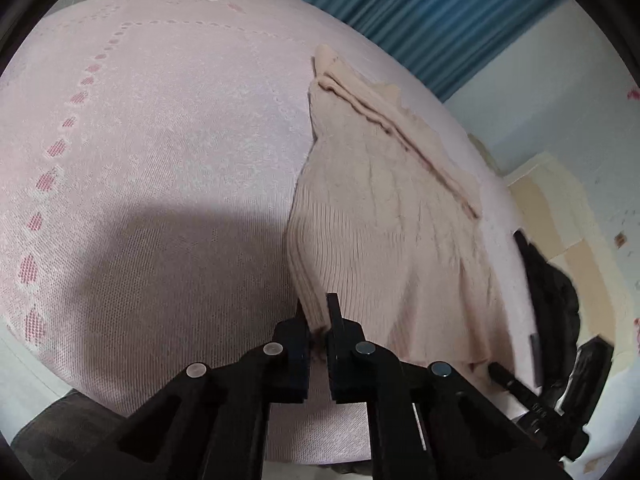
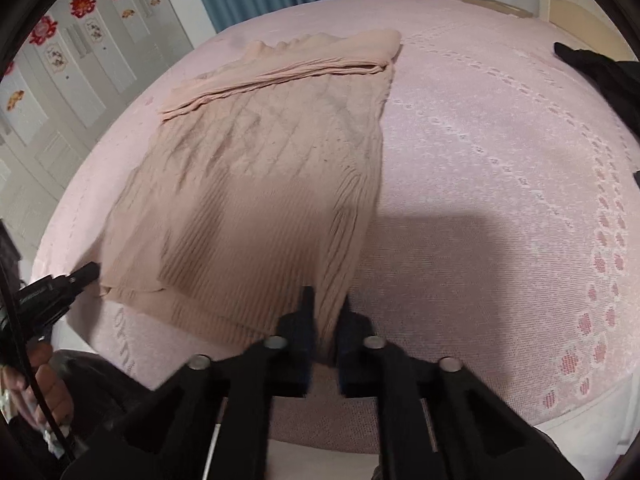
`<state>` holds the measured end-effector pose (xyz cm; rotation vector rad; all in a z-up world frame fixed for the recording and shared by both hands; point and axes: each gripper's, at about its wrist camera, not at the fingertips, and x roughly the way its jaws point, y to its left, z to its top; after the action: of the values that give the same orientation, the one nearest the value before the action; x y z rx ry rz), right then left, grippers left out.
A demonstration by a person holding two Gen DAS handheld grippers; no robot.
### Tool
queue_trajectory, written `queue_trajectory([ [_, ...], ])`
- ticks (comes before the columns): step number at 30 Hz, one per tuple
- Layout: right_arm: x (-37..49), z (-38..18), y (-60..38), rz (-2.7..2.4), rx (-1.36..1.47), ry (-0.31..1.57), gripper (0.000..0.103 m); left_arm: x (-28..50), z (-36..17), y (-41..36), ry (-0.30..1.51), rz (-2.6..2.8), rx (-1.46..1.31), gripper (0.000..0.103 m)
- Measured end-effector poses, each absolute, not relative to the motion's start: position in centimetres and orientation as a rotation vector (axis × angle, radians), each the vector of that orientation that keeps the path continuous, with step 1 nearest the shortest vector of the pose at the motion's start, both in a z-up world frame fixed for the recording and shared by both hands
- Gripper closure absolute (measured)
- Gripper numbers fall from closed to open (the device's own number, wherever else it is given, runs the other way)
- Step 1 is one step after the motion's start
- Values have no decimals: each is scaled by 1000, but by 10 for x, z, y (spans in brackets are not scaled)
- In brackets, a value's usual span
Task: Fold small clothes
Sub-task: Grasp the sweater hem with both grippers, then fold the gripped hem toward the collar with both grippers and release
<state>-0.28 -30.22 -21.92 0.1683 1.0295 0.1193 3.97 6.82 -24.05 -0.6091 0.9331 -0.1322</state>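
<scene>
Sweater [image 2: 256, 184] hem corners hidden between both pairs of fingers [image 1: 334, 312]. Dark item [image 2: 600, 68] on bed [image 2: 480, 160] cut off by right-wrist frame edge; unidentifiable.

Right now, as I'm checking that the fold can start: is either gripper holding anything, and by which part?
Both hold the beige knit sweater: left gripper and right gripper each pinch a near corner of its ribbed edge.
</scene>
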Motion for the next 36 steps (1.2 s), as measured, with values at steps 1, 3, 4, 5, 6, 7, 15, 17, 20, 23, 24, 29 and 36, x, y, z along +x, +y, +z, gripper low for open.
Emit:
queue_trajectory([
  [1,-3,-218,-304,124,176,1023,98,39,-235,68,909,-125,-586,96],
  [3,-5,-214,-307,127,198,998,98,36,-223,67,857,-122,-555,96],
  [4,-6,-211,-309,126,208,981,98,36,-219,66,842,-121,-547,96],
  [5,-7,-207,-312,133,221,961,98,37,-213,66,828,-125,-543,96],
  [6,-7,-202,-315,132,234,946,98,40,-205,67,811,-128,-546,96],
  [7,-7,-198,-319,131,253,930,98,43,-200,68,799,-130,-555,96],
  [15,38,-144,-350,167,515,811,98,110,-134,56,693,-134,-488,97],
  [17,58,-131,-357,172,568,784,98,132,-122,54,674,-115,-478,97],
  [20,95,-120,-365,157,630,779,98,169,-109,52,662,-85,-475,97],
  [23,138,-111,-369,132,640,772,98,209,-103,48,647,-70,-457,97],
  [24,150,-109,-369,130,639,768,98,225,-102,44,641,-61,-438,97],
  [29,217,-108,-366,115,627,755,98,286,-114,32,638,-31,-385,97],
  [36,293,-137,-372,83,644,768,98,362,-146,22,671,-7,-366,97],
])
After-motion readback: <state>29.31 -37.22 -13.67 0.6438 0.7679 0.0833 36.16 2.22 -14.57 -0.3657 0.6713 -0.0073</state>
